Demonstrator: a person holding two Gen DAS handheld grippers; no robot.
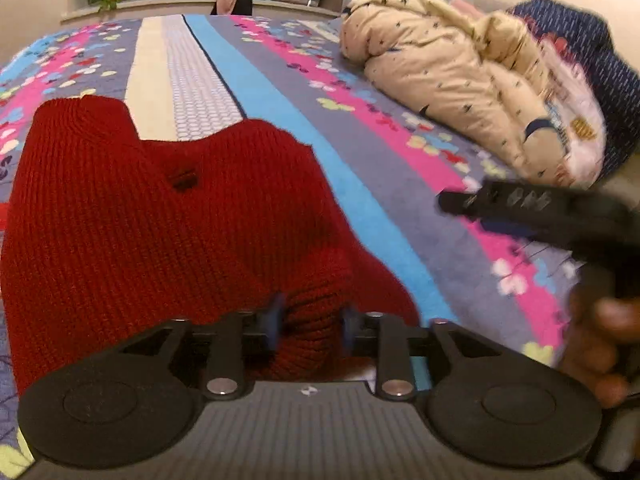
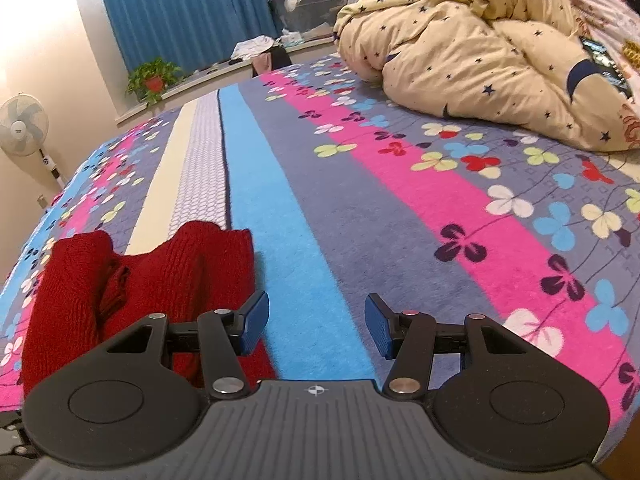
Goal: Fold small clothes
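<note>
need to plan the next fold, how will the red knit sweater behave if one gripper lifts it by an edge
Probably floppy: the red knit sweater already lies in soft humps and folds. The coarse ribbed knit should grip rather than slip. It will likely drag on the fuzzy bedspread.

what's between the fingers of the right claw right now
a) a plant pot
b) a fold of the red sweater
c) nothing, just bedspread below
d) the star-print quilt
c: the right claw stands open with only the striped bedspread showing in its gap; the red sweater lies off to its left side, and the quilt is far behind.
</note>
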